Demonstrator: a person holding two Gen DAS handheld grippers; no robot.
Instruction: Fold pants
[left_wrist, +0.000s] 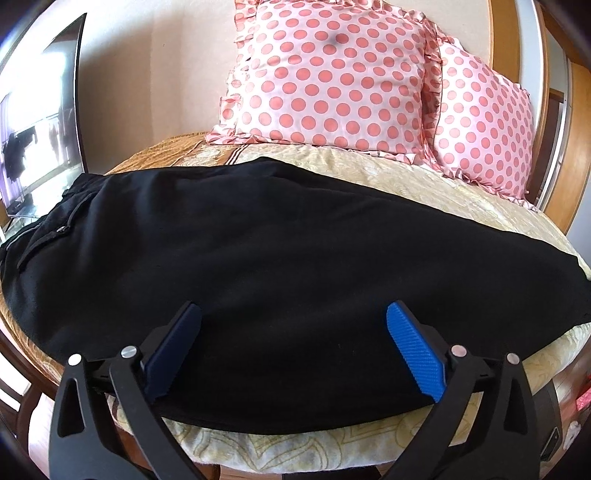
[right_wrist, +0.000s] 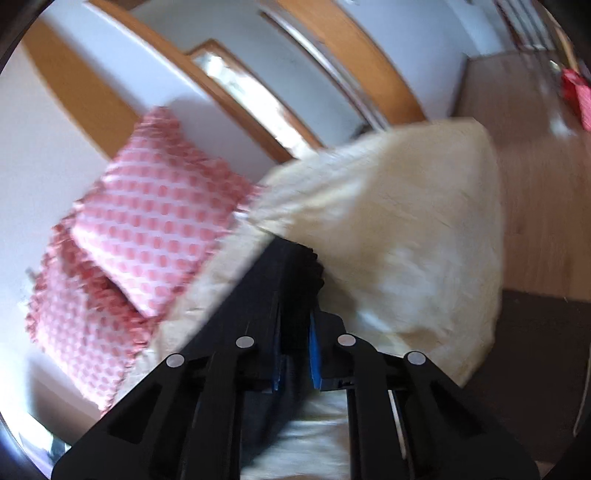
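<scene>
Black pants (left_wrist: 258, 251) lie spread across the bed, waistband at the left, legs running right. My left gripper (left_wrist: 293, 314) hovers over the near edge of the pants with its blue pads wide apart and nothing between them. In the blurred right wrist view, my right gripper (right_wrist: 295, 284) is closed on a fold of the black pants (right_wrist: 295, 258), held over the cream bedspread (right_wrist: 406, 229).
Two pink polka-dot pillows (left_wrist: 332, 74) lean at the head of the bed, also in the right wrist view (right_wrist: 147, 221). A cream and gold bedspread (left_wrist: 424, 177) covers the bed. A television (left_wrist: 40, 129) stands at the left. Wooden floor (right_wrist: 535, 147) lies beyond the bed.
</scene>
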